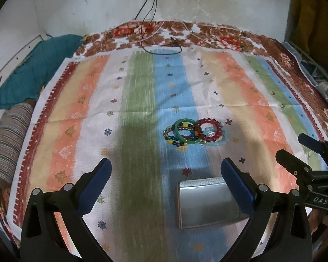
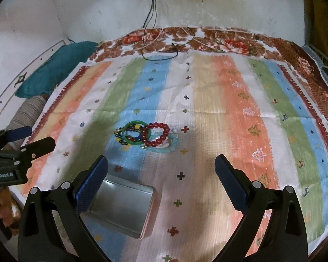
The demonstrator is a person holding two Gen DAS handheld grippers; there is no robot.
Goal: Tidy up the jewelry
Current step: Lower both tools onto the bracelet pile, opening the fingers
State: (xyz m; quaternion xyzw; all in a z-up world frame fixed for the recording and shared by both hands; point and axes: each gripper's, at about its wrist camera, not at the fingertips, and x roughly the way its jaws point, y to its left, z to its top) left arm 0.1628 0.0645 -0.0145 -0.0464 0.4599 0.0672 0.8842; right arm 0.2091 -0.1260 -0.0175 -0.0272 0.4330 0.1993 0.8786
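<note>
A pile of bracelets lies on the striped cloth: a green bangle (image 1: 184,131) (image 2: 133,133), a dark red bead bracelet (image 1: 208,129) (image 2: 155,134), a multicoloured bead bracelet (image 1: 172,135) (image 2: 120,136) and a pale blue one (image 1: 216,143) (image 2: 164,149). An open silver tin (image 1: 205,205) (image 2: 120,207) sits nearer to me. My left gripper (image 1: 166,174) is open and empty, short of the pile. My right gripper (image 2: 161,170) is open and empty, also short of the pile. Each gripper shows at the other view's edge, the right (image 1: 295,152) and the left (image 2: 32,139).
The striped cloth (image 1: 98,100) (image 2: 229,100) covers a floral bedspread (image 1: 229,37). A teal pillow (image 1: 37,72) (image 2: 54,72) and a striped roll (image 1: 8,144) lie at the left. Black and white cables (image 1: 155,32) (image 2: 159,39) hang from the wall onto the far edge.
</note>
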